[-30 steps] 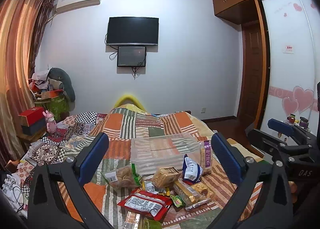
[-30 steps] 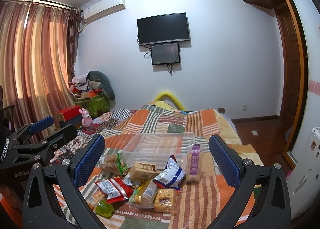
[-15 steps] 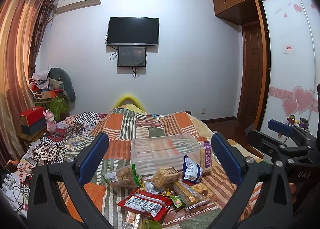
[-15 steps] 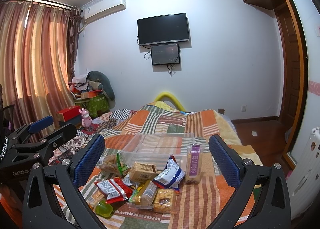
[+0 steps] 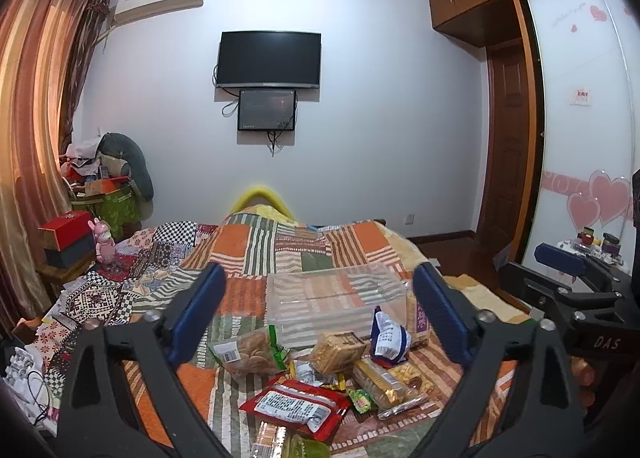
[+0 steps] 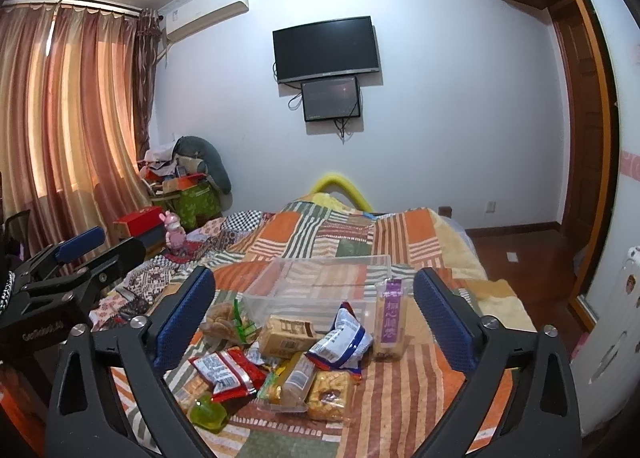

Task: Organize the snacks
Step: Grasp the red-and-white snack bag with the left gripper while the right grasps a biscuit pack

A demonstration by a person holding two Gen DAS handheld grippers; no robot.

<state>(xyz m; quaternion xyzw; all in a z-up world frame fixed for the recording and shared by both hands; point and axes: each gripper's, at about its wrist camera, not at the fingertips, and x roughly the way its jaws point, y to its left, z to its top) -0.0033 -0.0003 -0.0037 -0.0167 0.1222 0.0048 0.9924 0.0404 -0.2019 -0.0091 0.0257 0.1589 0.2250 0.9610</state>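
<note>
Snacks (image 5: 320,370) heaped on bed (image 5: 256,254) before clear bin (image 5: 336,298) | left gripper (image 5: 320,322) closing, nothing between jaws | right gripper (image 6: 316,322) closing, empty

clear smooth plastic bin (image 6: 320,286); glossy crinkled foil red packet (image 5: 296,410); matt woven cloth quilt (image 5: 256,254); hand-held gripper pads (image 6: 186,314) textured blue rubber; polished wood door (image 5: 506,137).

Warm daylight glows through the striped orange-brown curtains (image 6: 68,129) at the left; the far pale wall (image 5: 380,117) is evenly, softly lit. Both fisheye views bow straight edges and darken at the corners. Near snack wrappers stay sharp, shadows faint.
</note>
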